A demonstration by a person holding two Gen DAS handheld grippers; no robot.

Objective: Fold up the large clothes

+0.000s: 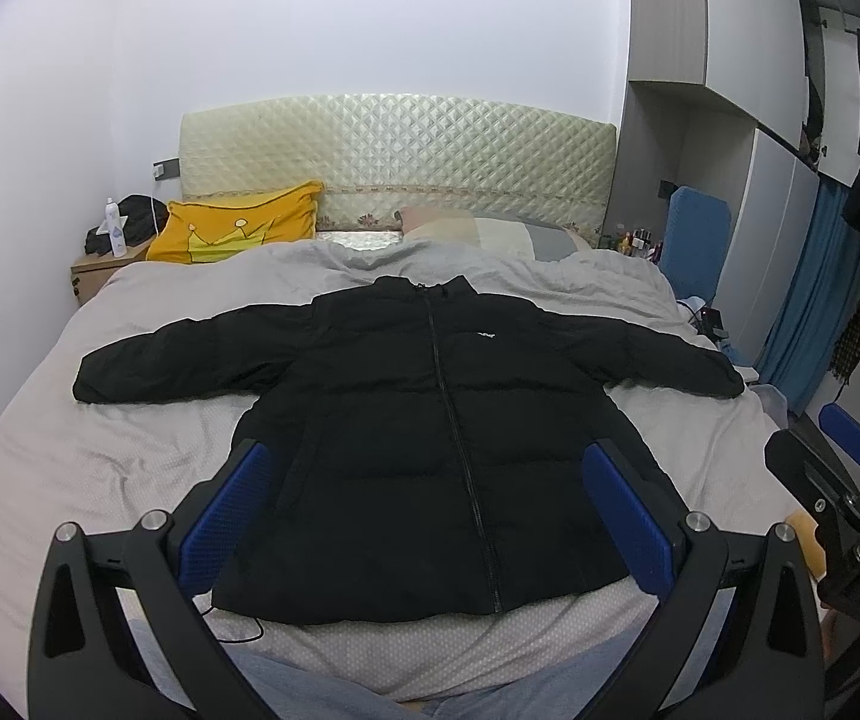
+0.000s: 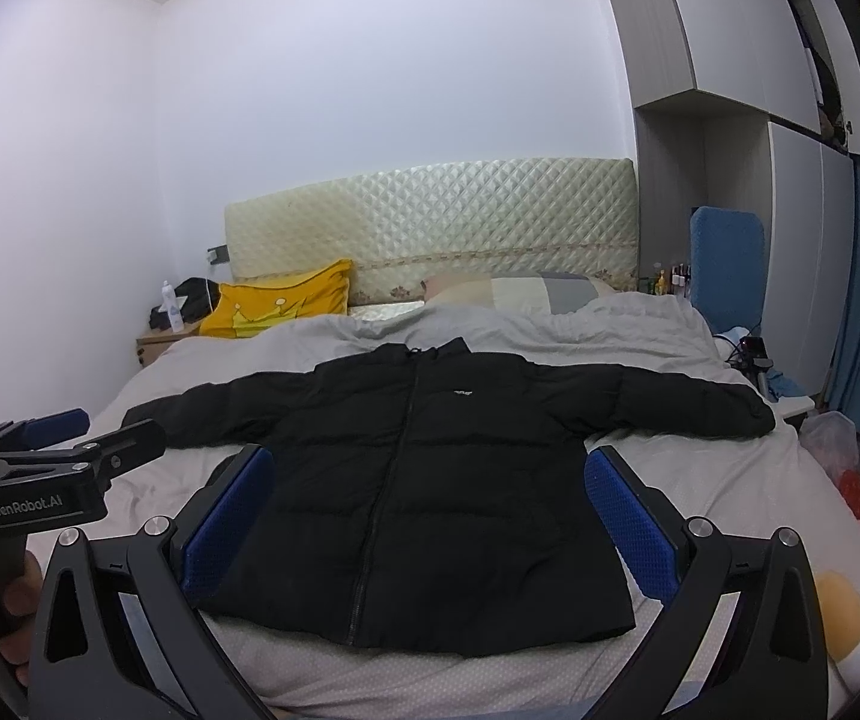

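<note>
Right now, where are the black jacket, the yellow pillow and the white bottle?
black jacket (image 1: 405, 420): left wrist view, on its chest beside the zipper.
yellow pillow (image 1: 231, 228): left wrist view, on its crown print.
white bottle (image 2: 172, 307): right wrist view, on its body.

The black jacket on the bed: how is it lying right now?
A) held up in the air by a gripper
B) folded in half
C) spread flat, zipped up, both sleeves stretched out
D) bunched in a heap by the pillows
C: the black jacket lies flat on the bed, zipper closed, sleeves out to each side.

One black jacket (image 1: 430, 456); two pillows, one yellow pillow (image 1: 237, 228), one striped pillow (image 1: 490, 234); one white bottle (image 1: 113, 228); two grippers, left gripper (image 1: 423, 516) and right gripper (image 2: 430, 516).
</note>
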